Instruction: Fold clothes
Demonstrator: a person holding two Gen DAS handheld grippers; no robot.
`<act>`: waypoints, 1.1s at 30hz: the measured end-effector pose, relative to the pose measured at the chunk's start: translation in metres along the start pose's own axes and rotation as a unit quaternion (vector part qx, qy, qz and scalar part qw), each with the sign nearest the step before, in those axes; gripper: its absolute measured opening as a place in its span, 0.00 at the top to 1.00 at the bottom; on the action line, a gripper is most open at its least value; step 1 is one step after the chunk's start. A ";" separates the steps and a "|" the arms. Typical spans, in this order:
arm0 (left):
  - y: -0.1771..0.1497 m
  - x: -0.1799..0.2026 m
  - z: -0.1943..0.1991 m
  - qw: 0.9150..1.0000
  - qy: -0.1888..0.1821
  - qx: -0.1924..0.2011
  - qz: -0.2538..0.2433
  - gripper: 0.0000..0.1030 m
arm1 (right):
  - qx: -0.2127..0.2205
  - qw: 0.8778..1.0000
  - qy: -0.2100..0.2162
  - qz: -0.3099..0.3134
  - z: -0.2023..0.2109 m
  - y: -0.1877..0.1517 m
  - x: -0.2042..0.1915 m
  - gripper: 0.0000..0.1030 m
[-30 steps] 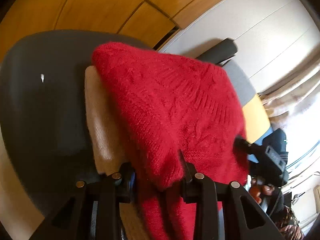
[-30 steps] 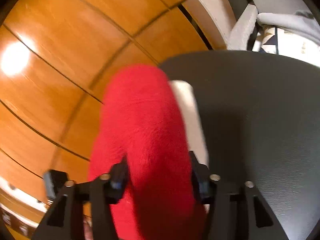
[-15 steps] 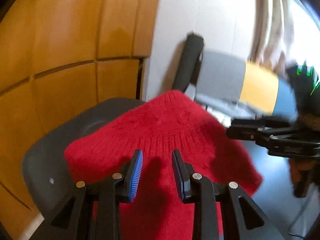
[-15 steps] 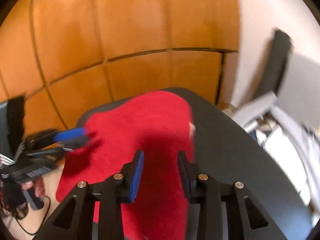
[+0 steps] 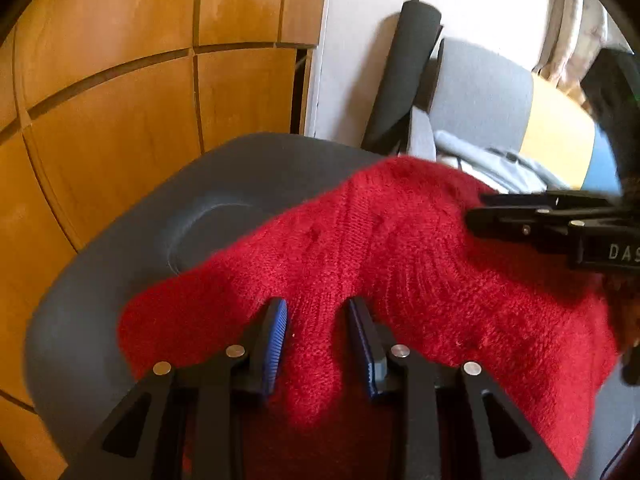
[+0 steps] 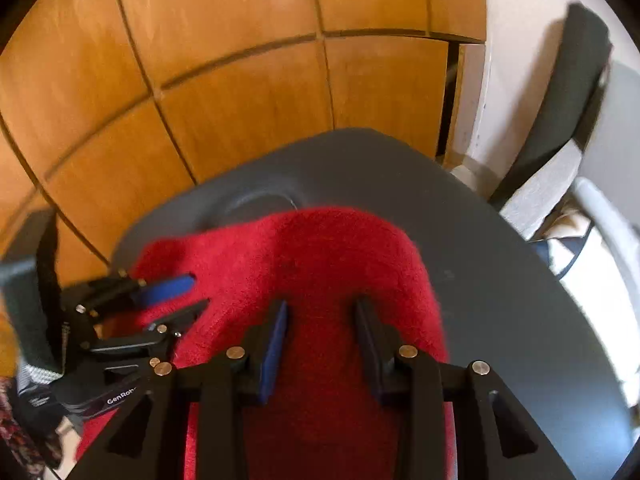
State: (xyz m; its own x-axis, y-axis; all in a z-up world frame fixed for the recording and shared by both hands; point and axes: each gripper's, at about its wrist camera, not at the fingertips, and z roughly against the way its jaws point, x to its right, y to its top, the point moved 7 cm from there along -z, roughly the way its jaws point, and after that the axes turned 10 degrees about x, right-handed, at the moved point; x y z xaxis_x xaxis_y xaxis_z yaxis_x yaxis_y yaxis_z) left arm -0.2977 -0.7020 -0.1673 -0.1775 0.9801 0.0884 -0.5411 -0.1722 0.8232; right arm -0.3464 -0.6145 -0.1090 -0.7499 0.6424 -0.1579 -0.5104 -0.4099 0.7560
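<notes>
A: Where is the red sweater (image 5: 400, 264)?

B: Spread on the dark grey desk (image 5: 248, 176), under and ahead of both claws. In the left wrist view a fold of it stands up between the pads of the left claw (image 5: 318, 344).

A: Is that claw clamped on it?

B: Its jaws are opening; the knit sits between the blue pads, but they don't seem to be pressing on it.

A: And the right claw (image 6: 322, 344)?

B: Its jaws stand apart over the sweater, with red wool below the gap and nothing pinched that I can see.

A: Any writing?

B: In the left wrist view the right claw's body reads "DAS" (the rest runs off the edge). In the right wrist view the left claw (image 6: 188, 292), off to the left, shows "GenRob", cut short the same way.

A: What lies beyond the claws?

B: Orange wooden panels (image 6: 240, 80) past the desk's far edge, and a grey chair (image 5: 480, 92) further right.
</notes>
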 end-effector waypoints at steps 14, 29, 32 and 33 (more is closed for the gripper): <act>0.007 -0.002 0.042 0.996 0.004 0.013 0.086 0.68 | 0.064 0.994 -0.009 0.086 0.072 -0.017 -0.036 0.28; -0.114 0.043 0.221 0.972 0.122 0.059 0.194 0.68 | 0.176 0.979 -0.094 0.033 0.200 -0.174 -0.038 0.13; -0.118 0.063 0.228 0.975 0.139 0.058 0.165 0.68 | 0.196 0.974 -0.109 0.017 0.212 -0.197 -0.039 0.07; -0.120 0.070 0.230 0.975 0.145 0.058 0.155 0.68 | 0.203 0.973 -0.113 0.012 0.216 -0.202 -0.040 0.05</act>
State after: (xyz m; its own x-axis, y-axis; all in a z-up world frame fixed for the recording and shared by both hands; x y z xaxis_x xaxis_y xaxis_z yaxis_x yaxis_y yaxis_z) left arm -0.0560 -0.5898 -0.1305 -0.5523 0.8105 0.1951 -0.3301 -0.4276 0.8415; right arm -0.1225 -0.4176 -0.1180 -0.6242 0.7807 -0.0276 -0.2514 -0.1674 0.9533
